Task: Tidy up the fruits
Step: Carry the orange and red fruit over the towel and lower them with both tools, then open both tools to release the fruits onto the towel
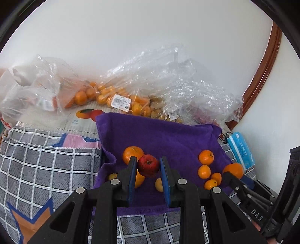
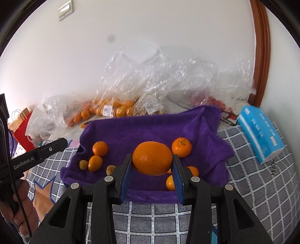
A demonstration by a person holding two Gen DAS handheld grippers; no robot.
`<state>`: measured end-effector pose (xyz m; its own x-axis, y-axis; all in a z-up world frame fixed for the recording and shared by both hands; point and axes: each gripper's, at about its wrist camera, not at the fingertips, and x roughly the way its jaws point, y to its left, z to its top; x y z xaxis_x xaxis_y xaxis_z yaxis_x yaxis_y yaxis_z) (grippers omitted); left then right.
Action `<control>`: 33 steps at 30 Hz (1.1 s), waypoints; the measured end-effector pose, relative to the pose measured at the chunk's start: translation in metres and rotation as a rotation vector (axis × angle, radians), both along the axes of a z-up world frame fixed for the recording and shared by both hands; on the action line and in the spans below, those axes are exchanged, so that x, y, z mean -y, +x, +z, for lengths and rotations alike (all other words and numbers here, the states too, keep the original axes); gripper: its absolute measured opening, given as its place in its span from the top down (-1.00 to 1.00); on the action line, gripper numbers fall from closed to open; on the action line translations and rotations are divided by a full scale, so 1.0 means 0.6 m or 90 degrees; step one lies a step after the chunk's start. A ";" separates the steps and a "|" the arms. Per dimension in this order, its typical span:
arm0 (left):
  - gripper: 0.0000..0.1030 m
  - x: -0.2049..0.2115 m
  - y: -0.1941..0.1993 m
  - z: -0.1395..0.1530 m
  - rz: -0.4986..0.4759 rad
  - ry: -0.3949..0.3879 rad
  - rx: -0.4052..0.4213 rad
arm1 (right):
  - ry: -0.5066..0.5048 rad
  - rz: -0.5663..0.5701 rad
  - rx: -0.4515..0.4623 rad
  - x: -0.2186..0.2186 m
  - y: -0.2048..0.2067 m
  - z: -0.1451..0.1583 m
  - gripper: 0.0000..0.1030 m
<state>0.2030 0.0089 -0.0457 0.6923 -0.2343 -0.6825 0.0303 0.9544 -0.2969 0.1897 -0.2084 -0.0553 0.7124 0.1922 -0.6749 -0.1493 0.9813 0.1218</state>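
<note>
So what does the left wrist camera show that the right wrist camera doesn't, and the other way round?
Only the left wrist view shows the small red apple clamped in the left gripper.

Only the right wrist view shows the large round orange clamped in the right gripper, the white wall switch plate and the red paper bag.

Both show the purple fleece towel, clear plastic fruit bags and blue tissue pack.

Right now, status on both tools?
Left tool shut on apple. Right tool shut on orange. Both over towel. Nothing blocking.
</note>
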 end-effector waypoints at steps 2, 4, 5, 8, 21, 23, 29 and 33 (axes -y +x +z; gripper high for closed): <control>0.55 0.007 0.012 -0.017 -0.006 0.002 -0.012 | 0.006 0.004 -0.024 -0.002 0.014 -0.025 0.22; 0.55 0.010 0.020 -0.030 -0.009 0.000 -0.023 | 0.009 0.012 -0.044 -0.006 0.027 -0.049 0.22; 0.55 0.011 0.025 -0.037 -0.011 -0.002 -0.031 | 0.008 0.016 -0.050 -0.009 0.031 -0.059 0.22; 0.54 0.013 0.030 -0.049 -0.018 -0.004 -0.040 | 0.002 0.023 -0.065 -0.018 0.044 -0.085 0.22; 0.54 0.038 0.054 -0.088 -0.060 -0.018 -0.061 | 0.021 0.054 -0.088 -0.023 0.048 -0.108 0.20; 0.54 0.041 0.057 -0.092 -0.064 -0.024 -0.062 | 0.027 0.045 -0.084 -0.013 0.044 -0.101 0.19; 0.55 0.051 0.062 -0.106 -0.070 -0.018 -0.067 | 0.026 0.017 -0.043 0.011 0.033 -0.071 0.12; 0.55 0.060 0.060 -0.107 -0.068 -0.002 -0.062 | 0.016 0.009 -0.031 0.019 0.028 -0.065 0.12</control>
